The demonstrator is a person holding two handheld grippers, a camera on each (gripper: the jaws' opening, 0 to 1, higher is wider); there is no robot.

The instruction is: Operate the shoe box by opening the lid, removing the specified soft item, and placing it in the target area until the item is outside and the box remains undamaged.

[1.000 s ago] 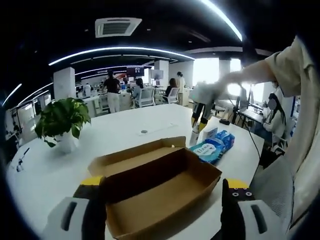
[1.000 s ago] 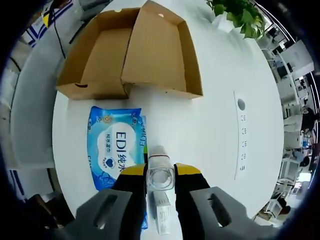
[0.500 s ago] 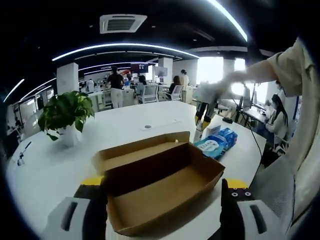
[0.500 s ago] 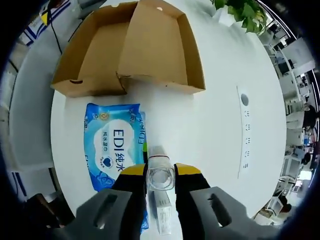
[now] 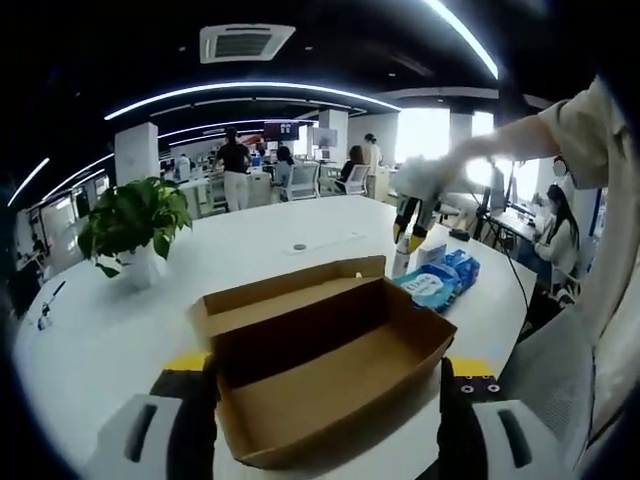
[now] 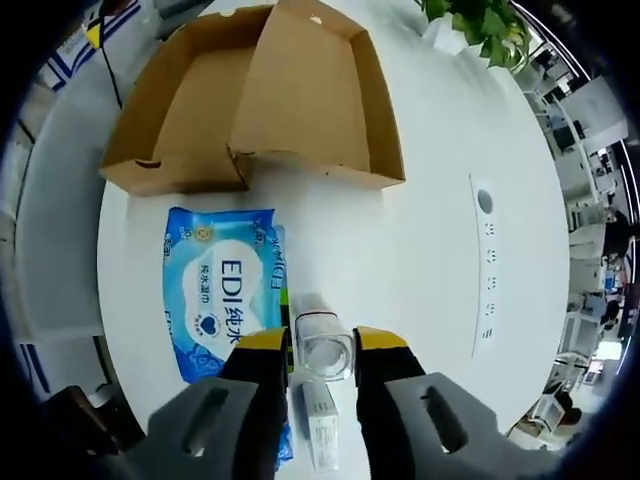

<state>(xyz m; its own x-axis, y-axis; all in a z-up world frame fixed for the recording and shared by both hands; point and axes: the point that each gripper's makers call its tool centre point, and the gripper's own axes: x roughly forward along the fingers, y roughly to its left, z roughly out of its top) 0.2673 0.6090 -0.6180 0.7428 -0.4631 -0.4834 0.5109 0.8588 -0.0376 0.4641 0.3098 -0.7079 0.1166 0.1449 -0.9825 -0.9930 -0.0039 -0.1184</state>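
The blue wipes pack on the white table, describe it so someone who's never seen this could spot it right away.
Start at the open cardboard shoe box on the white table. Just beside its lid flap lies a flat, soft blue wipes pack with a white label reading EDI. A small clear bottle stands next to it; the pack is the only blue thing there.

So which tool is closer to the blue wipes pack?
Right. The right tool hangs just above the wipes, around a small bottle beside them. The left tool is at the box, whose far end is between it and the wipes.
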